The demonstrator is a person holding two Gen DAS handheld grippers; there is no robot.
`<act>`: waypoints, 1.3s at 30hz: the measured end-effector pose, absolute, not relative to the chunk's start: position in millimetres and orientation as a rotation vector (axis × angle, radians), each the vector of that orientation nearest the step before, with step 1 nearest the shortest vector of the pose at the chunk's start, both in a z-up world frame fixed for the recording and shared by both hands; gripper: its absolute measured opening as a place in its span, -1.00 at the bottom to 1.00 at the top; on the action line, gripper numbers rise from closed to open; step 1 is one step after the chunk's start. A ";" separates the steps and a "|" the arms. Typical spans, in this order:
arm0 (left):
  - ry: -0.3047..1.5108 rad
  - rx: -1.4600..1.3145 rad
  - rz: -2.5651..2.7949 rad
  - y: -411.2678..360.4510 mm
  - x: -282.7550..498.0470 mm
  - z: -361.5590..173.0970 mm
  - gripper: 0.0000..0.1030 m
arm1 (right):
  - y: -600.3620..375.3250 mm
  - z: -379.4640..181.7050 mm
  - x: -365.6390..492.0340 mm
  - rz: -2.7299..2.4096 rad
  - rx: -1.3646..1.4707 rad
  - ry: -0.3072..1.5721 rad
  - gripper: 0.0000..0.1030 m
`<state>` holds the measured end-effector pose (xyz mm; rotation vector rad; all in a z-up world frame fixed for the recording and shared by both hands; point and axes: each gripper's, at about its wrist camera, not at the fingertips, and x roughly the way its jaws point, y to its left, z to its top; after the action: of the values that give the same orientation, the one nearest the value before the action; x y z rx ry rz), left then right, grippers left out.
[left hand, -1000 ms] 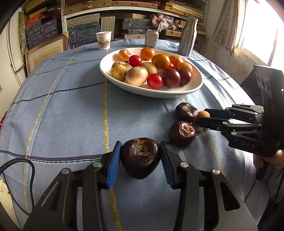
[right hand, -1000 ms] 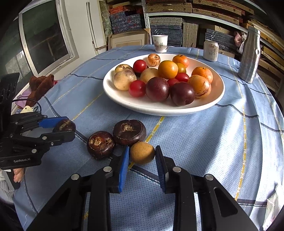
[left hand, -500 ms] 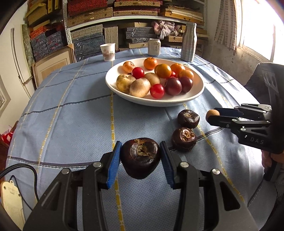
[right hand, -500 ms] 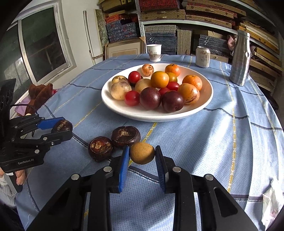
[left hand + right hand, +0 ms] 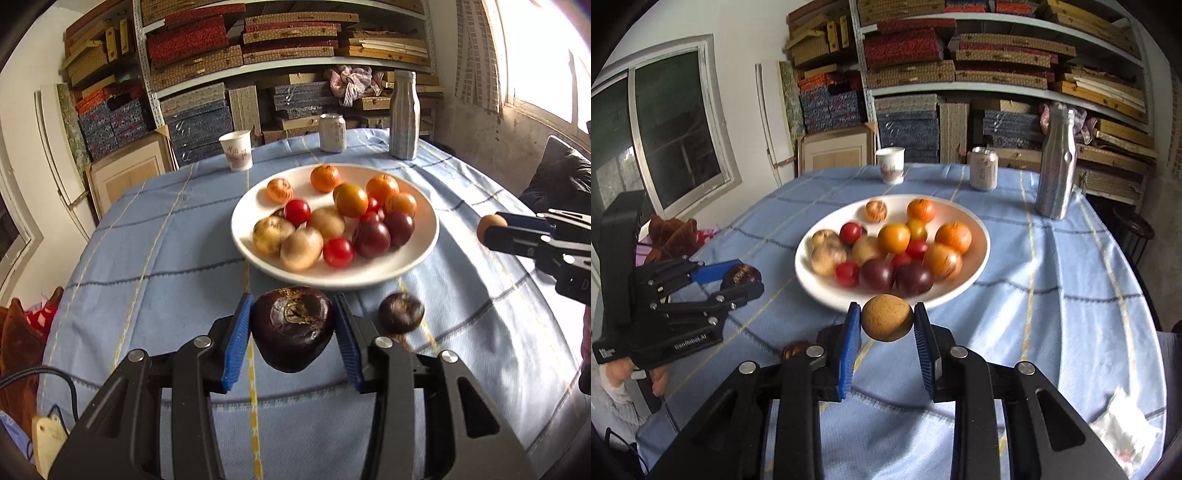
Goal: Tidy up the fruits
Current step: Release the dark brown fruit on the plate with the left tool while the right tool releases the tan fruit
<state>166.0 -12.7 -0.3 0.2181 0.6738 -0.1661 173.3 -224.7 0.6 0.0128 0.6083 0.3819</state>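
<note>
Dark purple fruit (image 5: pixel 293 326) sits low centre in the left wrist view, clamped between the blue pads (image 5: pixel 236 341) of the left gripper (image 5: pixel 293 332), clear of the cloth. Stem scar faces the camera.

Small tan fruit (image 5: pixel 887 317) is centre frame in the right wrist view, pinched by the right gripper (image 5: pixel 886 334), just in front of the plate's near rim. Same fruit shows at the right edge of the left wrist view, held off the table.

White plate (image 5: pixel 424 254) is mid-frame and loaded: orange citrus, red tomatoes, dark plums, pale brown round fruit. Some motion blur, so exact count unclear.

One loose dark fruit (image 5: pixel 400 313) lies on the blue tablecloth (image 5: pixel 155 258), right of the left gripper, near the plate's front edge. A second dark shape peeks out behind the right gripper's left finger in the right wrist view; can't tell what it is.

Far side of the table: paper cup (image 5: pixel 236 150), can (image 5: pixel 332 133), metal bottle (image 5: pixel 404 116). Shelves (image 5: pixel 997 55) of stacked boxes behind.
</note>
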 end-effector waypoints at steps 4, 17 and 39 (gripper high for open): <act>0.647 0.236 -0.176 -26.0 188.5 15.7 -0.17 | -227.2 20.4 191.8 0.360 0.004 0.570 -0.43; 0.732 0.103 -0.177 -28.7 330.3 31.3 -0.17 | -218.3 30.3 308.0 0.304 0.034 0.609 -0.43; 0.736 0.064 -0.142 -16.0 342.4 17.4 0.58 | -204.6 7.0 340.9 0.293 0.073 0.682 0.15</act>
<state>342.4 -16.0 17.4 0.0640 0.7359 -0.1417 340.9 -204.6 7.0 0.0725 0.6818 0.2931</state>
